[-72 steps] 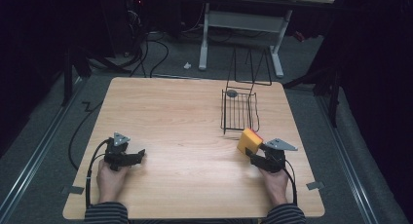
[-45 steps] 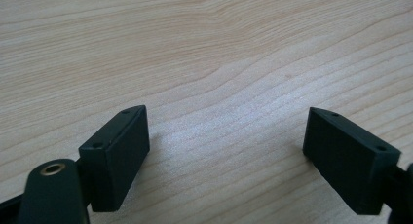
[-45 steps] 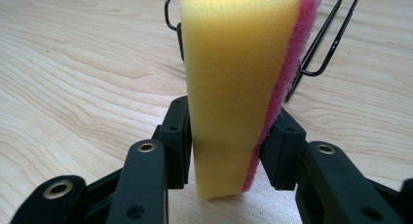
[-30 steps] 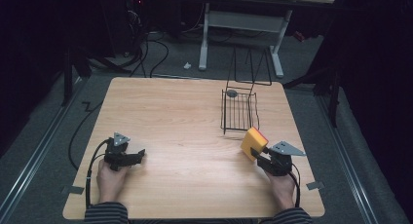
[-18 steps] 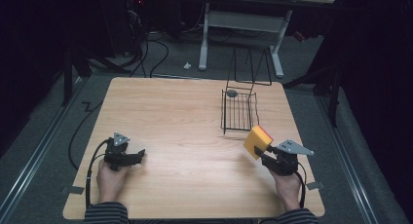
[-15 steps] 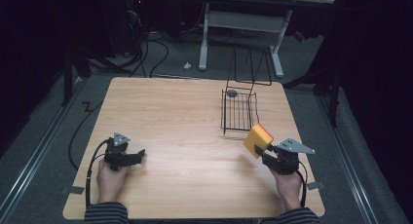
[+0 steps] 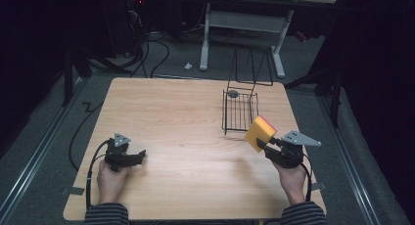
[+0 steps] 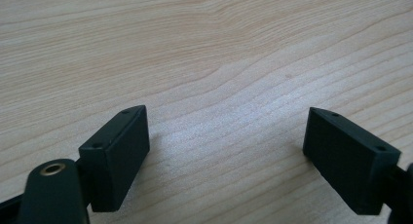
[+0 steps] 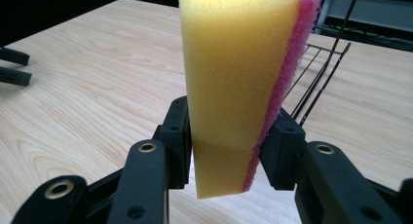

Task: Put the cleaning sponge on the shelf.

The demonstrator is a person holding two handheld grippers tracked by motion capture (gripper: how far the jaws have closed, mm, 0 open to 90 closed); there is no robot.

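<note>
A yellow sponge (image 7: 260,133) with a pink scouring side is held above the table at the right, just in front of a black wire basket (image 7: 240,111). My right gripper (image 7: 264,144) is shut on it. In the right gripper view the sponge (image 9: 241,83) stands upright between the two black jaws, and the gripper (image 9: 229,151) pinches its lower part. My left gripper (image 7: 141,156) rests low at the front left of the wooden table (image 7: 176,112). In the left gripper view that gripper (image 8: 226,151) is open, with bare wood between its jaws.
The wire basket has a tall wire handle and a small dark round object (image 7: 233,94) at its far end. Its wires (image 9: 316,73) show right behind the sponge. Dark floor, cables and a desk frame (image 7: 244,24) lie beyond the table's far edge.
My right gripper has lifted the sponge off the table and carried it slightly right. The left gripper has stayed where it was.
</note>
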